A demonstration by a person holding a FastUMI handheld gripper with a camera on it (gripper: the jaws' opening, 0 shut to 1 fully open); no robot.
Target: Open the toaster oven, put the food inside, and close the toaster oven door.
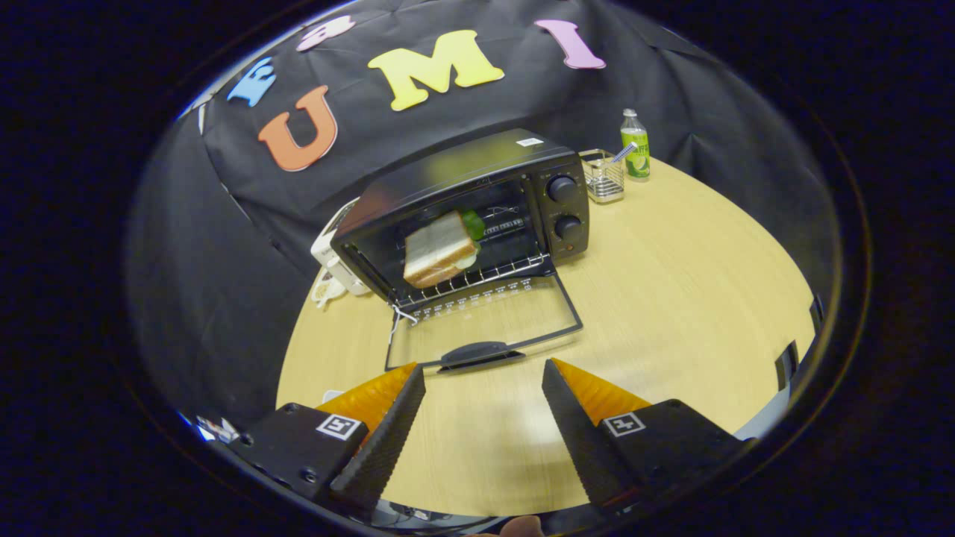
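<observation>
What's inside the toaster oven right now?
A sandwich sits on the wire rack inside the toaster oven, something green at its far end. The door lies open. The sandwich hides the back wall. The gripper is open.

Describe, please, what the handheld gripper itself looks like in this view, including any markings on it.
The gripper has two wedge-shaped fingers that taper toward their tips, with finely ribbed, textured inner pads. Each finger is mounted on a blocky black base bearing a small square black-and-white fiducial tag; screw holes show on the left base. The fingers stand open, with nothing between them.
</observation>
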